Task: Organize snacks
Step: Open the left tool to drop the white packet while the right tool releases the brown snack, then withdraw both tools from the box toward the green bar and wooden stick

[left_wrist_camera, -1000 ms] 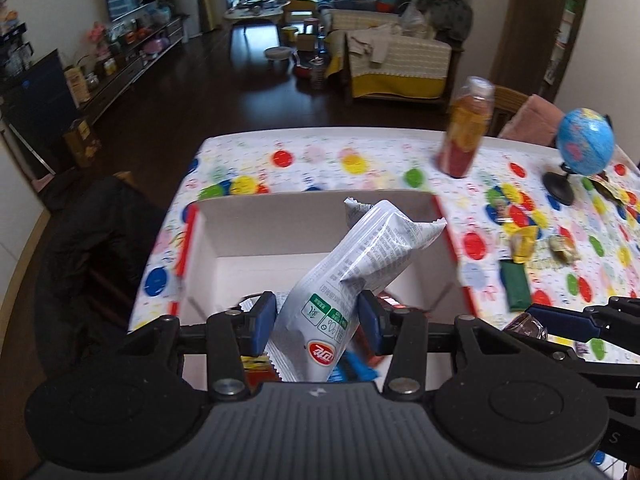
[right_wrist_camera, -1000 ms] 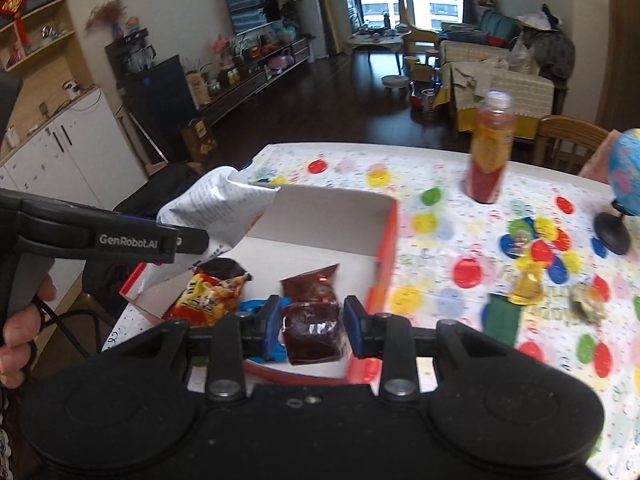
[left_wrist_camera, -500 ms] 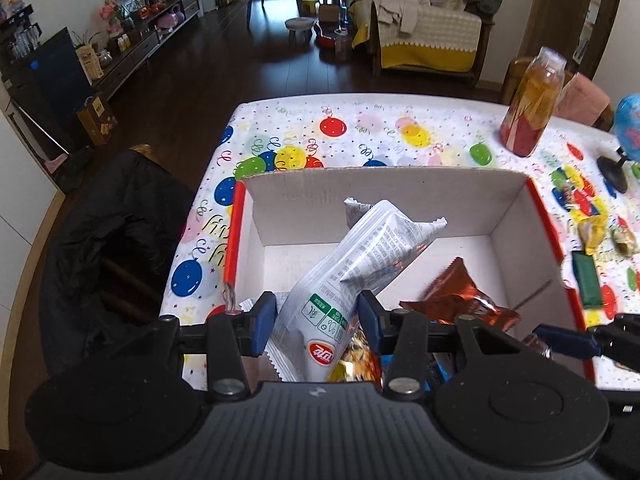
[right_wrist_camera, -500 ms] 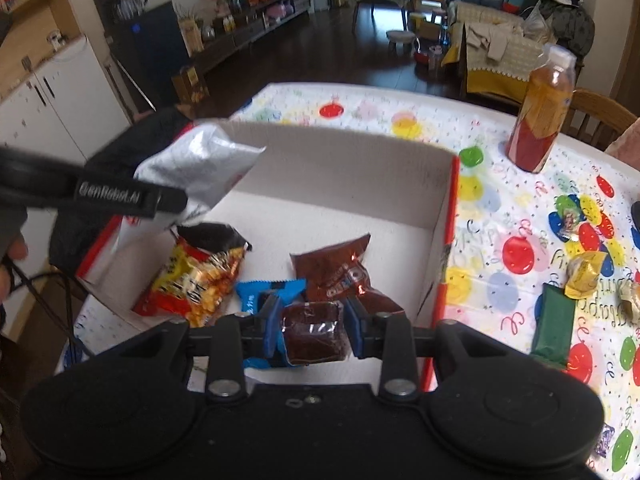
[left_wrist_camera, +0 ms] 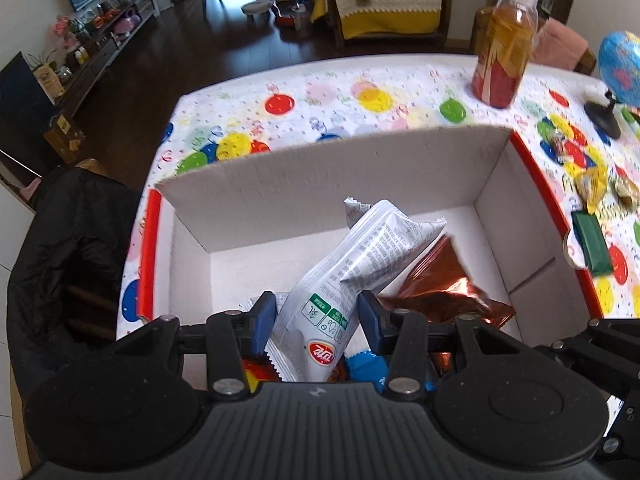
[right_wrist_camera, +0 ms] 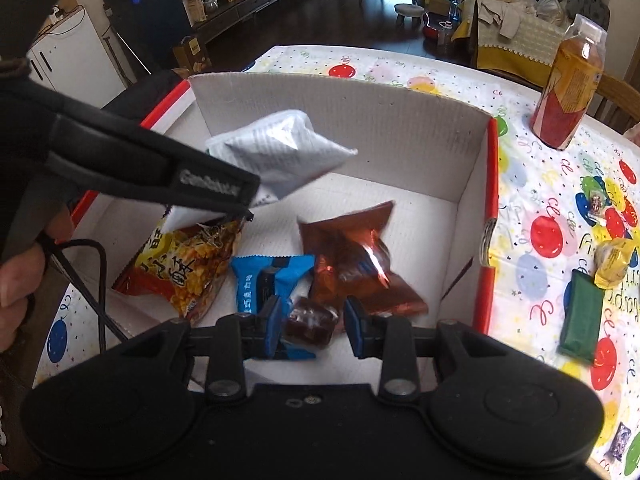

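My left gripper (left_wrist_camera: 316, 318) is shut on a silver-white snack bag (left_wrist_camera: 352, 276) and holds it over the open white box (left_wrist_camera: 320, 184) with red edges. The bag also shows in the right wrist view (right_wrist_camera: 280, 152), with the left gripper's black body (right_wrist_camera: 140, 168). My right gripper (right_wrist_camera: 310, 324) stands low over the box with its jaws parted, and a small dark brown candy (right_wrist_camera: 310, 322) sits between them. In the box lie a copper foil pack (right_wrist_camera: 352, 256), a blue wrapper (right_wrist_camera: 268, 280) and a yellow-red snack bag (right_wrist_camera: 188, 264).
On the balloon-print tablecloth (right_wrist_camera: 540, 200) right of the box lie a green bar (right_wrist_camera: 580, 320), a yellow candy (right_wrist_camera: 614, 260) and small sweets. An orange drink bottle (right_wrist_camera: 570, 84) stands at the back, a globe (left_wrist_camera: 620, 68) at far right. A chair with a black jacket (left_wrist_camera: 68, 248) stands left.
Both grippers have moved forward and down over the box. The right gripper's jaws have parted around the brown candy. The left still holds the silver bag.
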